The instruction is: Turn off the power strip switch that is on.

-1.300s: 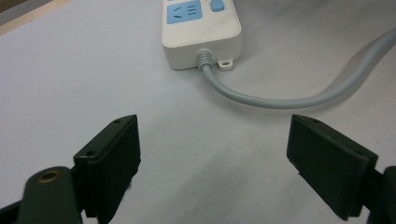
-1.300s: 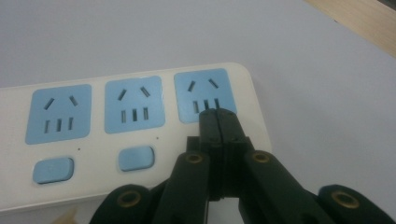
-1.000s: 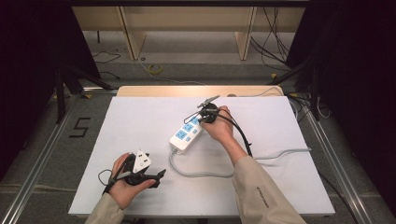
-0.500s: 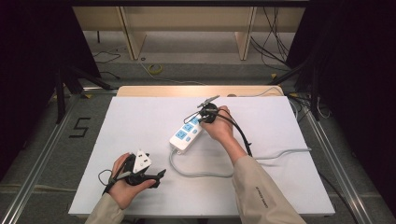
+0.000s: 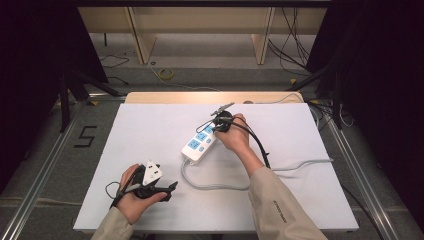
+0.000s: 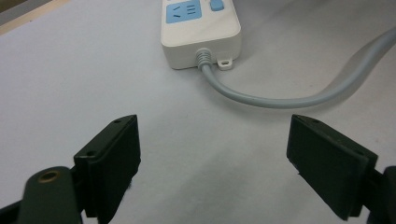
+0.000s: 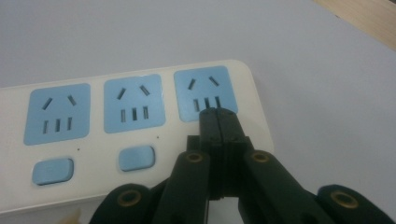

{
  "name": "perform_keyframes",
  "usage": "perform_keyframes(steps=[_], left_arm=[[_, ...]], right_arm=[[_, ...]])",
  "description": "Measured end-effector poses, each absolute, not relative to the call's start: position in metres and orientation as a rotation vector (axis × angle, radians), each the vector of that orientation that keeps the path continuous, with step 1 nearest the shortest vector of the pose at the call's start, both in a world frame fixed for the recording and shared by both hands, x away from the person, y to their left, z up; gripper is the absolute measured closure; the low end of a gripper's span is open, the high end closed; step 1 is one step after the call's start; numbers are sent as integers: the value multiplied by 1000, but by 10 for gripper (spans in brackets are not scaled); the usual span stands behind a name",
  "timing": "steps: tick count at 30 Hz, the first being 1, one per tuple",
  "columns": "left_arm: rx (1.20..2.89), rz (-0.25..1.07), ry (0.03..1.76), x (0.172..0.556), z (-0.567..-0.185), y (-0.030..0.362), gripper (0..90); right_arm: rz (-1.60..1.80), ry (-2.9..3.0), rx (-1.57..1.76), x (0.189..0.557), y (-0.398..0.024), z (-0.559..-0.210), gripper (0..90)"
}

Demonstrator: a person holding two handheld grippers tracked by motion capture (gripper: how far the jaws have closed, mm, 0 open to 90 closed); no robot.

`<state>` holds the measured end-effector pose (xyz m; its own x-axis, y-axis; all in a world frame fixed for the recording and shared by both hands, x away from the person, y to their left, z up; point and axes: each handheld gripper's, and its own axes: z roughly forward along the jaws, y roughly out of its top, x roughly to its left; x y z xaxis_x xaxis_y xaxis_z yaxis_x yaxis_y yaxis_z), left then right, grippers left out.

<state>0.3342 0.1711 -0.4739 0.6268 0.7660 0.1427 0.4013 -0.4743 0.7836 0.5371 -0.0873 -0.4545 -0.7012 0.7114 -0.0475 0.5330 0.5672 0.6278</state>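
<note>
A white power strip (image 5: 201, 142) with blue sockets and blue switches lies in the middle of the white table. Its grey cable (image 5: 216, 186) loops toward the right edge. My right gripper (image 5: 216, 129) is shut, with nothing between its jaws. In the right gripper view its tips (image 7: 218, 115) rest on the strip (image 7: 93, 140) just below the rightmost socket. My left gripper (image 5: 169, 191) lies low near the front left, held in a hand. Its jaws stand wide open (image 6: 215, 158) and empty, pointing at the strip's cable end (image 6: 201, 42) and the cable (image 6: 280, 99).
A white sheet covers the table (image 5: 150, 130), with a wooden strip (image 5: 200, 97) along the far edge. Beyond it stand shelf legs, and loose cables lie on the floor. A "5" (image 5: 86, 136) is marked on the floor at the left. Black cables trail from the right hand.
</note>
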Motion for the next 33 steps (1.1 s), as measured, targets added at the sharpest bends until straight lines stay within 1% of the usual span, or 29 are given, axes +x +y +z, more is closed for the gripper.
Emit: perform_keyframes(steps=[33], left_arm=[[2105, 628, 916, 334, -474, 171, 174]], right_arm=[[909, 2479, 1018, 532, -91, -454, 900]])
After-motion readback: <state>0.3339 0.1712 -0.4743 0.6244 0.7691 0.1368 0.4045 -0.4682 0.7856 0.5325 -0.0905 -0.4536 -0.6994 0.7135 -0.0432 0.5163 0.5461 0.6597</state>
